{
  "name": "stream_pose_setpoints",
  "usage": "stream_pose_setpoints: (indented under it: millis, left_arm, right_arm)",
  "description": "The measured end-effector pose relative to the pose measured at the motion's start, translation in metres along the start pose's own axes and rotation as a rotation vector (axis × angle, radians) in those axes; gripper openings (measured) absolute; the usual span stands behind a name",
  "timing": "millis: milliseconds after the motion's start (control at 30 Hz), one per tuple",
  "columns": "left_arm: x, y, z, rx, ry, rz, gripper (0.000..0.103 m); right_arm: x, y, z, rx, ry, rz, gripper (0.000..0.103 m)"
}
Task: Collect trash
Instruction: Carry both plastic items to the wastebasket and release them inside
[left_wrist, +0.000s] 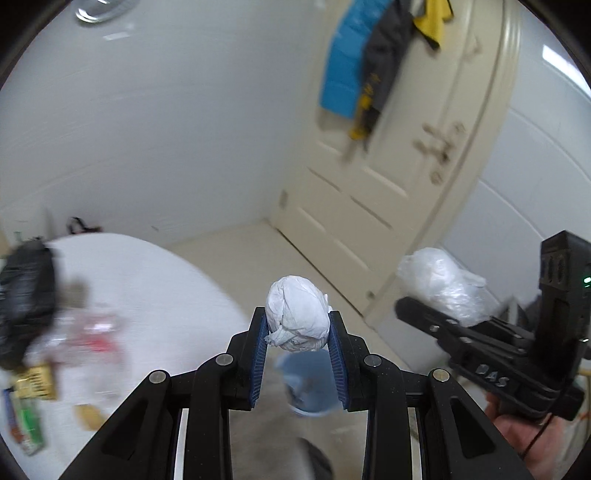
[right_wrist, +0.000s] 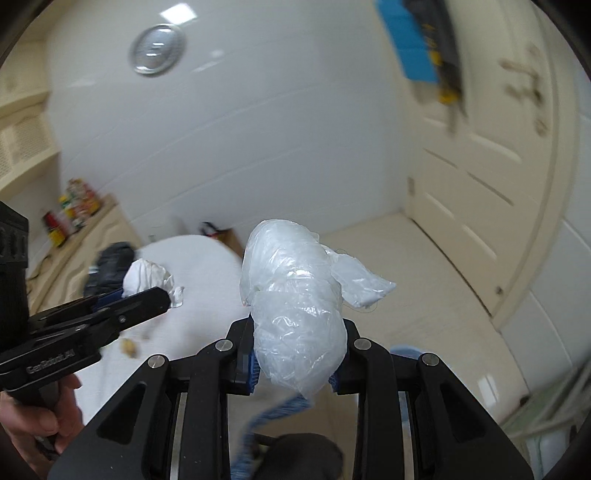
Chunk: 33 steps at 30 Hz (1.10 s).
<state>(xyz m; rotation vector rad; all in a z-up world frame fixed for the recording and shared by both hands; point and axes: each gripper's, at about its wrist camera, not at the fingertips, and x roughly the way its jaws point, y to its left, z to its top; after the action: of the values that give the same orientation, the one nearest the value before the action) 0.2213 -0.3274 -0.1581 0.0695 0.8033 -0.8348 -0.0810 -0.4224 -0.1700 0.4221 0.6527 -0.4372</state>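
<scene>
My left gripper is shut on a crumpled white tissue ball, held in the air above a blue bin on the floor. The right gripper is shut on a wad of clear plastic wrap. In the left wrist view the right gripper comes in from the right with the plastic wad beside the bin. Seen from the right wrist, the left gripper with its tissue ball sits at the left, a hand under it.
A round white table at the left carries a black bag, clear plastic wrappers and small packets. A cream door with hanging jackets stands behind. A wooden counter holds cans at the far left.
</scene>
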Motion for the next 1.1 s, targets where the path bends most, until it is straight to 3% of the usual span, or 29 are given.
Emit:
stream_pose_setpoints:
  millis: [167,333,667,733,767,800,833,900,1000,1100]
  left_arm:
    - [0.070,-0.027,0.007,0.023,0.152,-0.070,0.028]
    - [0.137,-0.035,0.006,0.016,0.309,-0.089,0.028]
    - [0.238,-0.028,0.009,0.044,0.491,-0.065,0.030]
    - [0.254,-0.029,0.013,0.062,0.516,-0.055,0.035]
    - [0.261,-0.033,0.015,0.067,0.531,-0.045,0.049]
    - [0.272,-0.037,0.018,0.071,0.548,-0.030,0.061]
    - [0.280,-0.039,0.024,0.072,0.556,-0.006,0.066]
    - [0.292,-0.034,0.036,0.068,0.547,0.012,0.082]
    - [0.291,-0.040,0.041,0.074,0.520,0.025,0.090]
    - [0.283,-0.050,0.042,0.076,0.488,0.038,0.092]
  right_arm:
    - [0.029,-0.065,-0.013,0.084,0.080,-0.089,0.028]
    - [0.058,-0.120,-0.028,0.151,0.151,-0.122,0.028]
    - [0.120,-0.181,-0.060,0.265,0.287,-0.131,0.030]
    - [0.127,-0.186,-0.065,0.287,0.298,-0.139,0.030]
    - [0.130,-0.190,-0.066,0.298,0.305,-0.145,0.031]
    - [0.132,-0.192,-0.066,0.308,0.313,-0.155,0.039]
    - [0.135,-0.198,-0.068,0.327,0.315,-0.170,0.051]
    - [0.134,-0.203,-0.070,0.352,0.312,-0.177,0.065]
    - [0.127,-0.211,-0.073,0.383,0.291,-0.195,0.089]
    - [0.118,-0.213,-0.073,0.396,0.271,-0.217,0.103]
